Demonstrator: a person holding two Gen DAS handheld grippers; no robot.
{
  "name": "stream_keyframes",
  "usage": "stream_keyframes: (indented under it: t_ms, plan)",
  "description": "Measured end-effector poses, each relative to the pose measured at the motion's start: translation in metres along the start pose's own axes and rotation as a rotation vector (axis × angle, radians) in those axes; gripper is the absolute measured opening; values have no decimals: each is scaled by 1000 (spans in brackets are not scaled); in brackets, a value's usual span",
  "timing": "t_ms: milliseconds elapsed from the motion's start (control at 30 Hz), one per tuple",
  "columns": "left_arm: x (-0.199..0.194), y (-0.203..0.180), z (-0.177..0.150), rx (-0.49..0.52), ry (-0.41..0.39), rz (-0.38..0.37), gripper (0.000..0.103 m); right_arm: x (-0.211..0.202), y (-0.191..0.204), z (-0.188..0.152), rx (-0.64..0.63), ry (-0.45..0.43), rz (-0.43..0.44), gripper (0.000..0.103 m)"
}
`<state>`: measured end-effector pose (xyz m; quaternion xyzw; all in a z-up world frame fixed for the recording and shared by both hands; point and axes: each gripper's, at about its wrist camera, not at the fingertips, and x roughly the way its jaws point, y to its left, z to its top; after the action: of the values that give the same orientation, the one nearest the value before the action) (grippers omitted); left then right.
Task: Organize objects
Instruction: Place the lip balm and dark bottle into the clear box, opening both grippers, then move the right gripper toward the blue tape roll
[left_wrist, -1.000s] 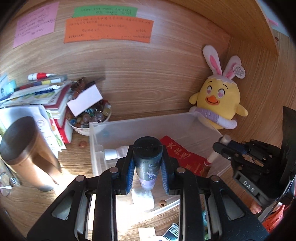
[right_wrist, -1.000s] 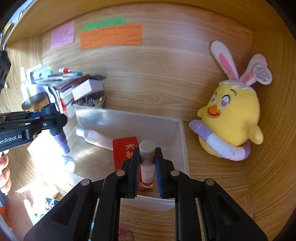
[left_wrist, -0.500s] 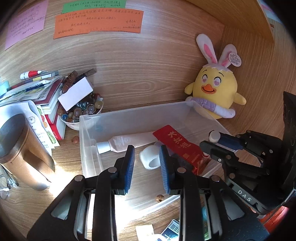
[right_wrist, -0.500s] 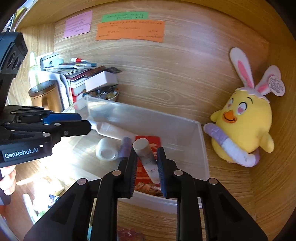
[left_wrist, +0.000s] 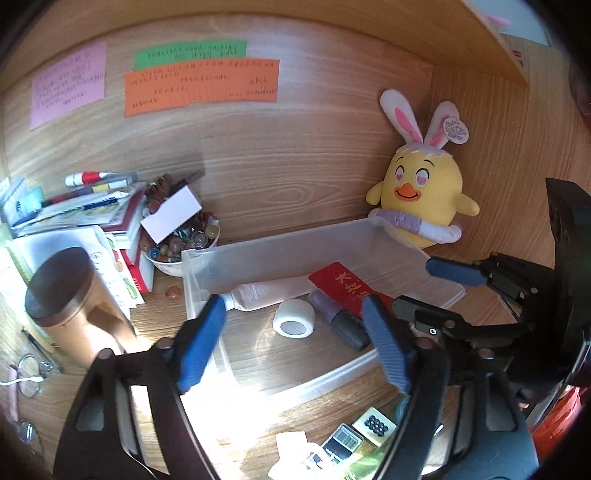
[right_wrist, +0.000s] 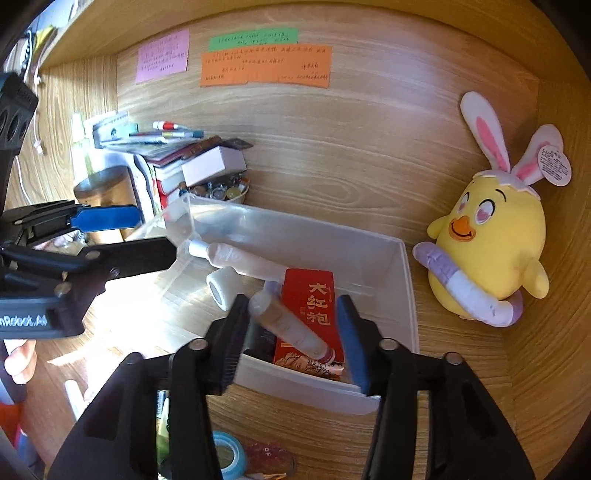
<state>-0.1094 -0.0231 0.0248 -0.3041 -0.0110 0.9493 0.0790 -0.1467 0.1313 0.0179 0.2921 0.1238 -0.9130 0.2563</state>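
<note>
A clear plastic bin (left_wrist: 207, 258) (right_wrist: 402, 295) stands on the wooden desk. In it lie a pink tube (left_wrist: 273, 291) (right_wrist: 236, 258), a white tape roll (left_wrist: 293, 318) (right_wrist: 221, 286), a purple bottle with a dark cap (left_wrist: 338, 317), a red packet (left_wrist: 347, 286) (right_wrist: 310, 306) and a small pale bottle (right_wrist: 288, 325) resting across the packet. My left gripper (left_wrist: 295, 343) is open and empty above the bin's front. My right gripper (right_wrist: 291, 339) is open just over the pale bottle, not gripping it. Each gripper shows in the other's view, the right (left_wrist: 458, 288) and the left (right_wrist: 110, 236).
A yellow chick plush (left_wrist: 424, 199) (right_wrist: 487, 247) sits right of the bin. A bowl of beads (left_wrist: 181, 247), stacked books (left_wrist: 92, 210) and a brown lidded cup (left_wrist: 62, 291) stand left. Small packets (left_wrist: 351, 439) and a blue tape roll (right_wrist: 229, 454) lie in front.
Both grippers opened wide. The left let the purple bottle drop into the bin and drew back. The right released the pale bottle, which now lies on the red packet.
</note>
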Motion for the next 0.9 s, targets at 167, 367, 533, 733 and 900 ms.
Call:
stream_keyframes:
  t_ms: [167, 367, 533, 733, 900]
  plan:
    - [-20, 2, -5, -2, -23, 25, 94, -17, 1, 0, -3, -29, -11, 65]
    - [-36, 9, -18, -15, -15, 50, 97, -34, 3, -9, -1, -47, -4, 71]
    - [-39, 16, -36, -35, 29, 61, 97, -41, 2, -21, 18, -31, 5, 72]
    - [-33, 23, -62, -70, 104, 64, 97, -41, -2, -41, 58, 17, 22, 72]
    - [-32, 30, -82, -98, 156, 54, 97, -37, -7, -60, 78, 78, 35, 72]
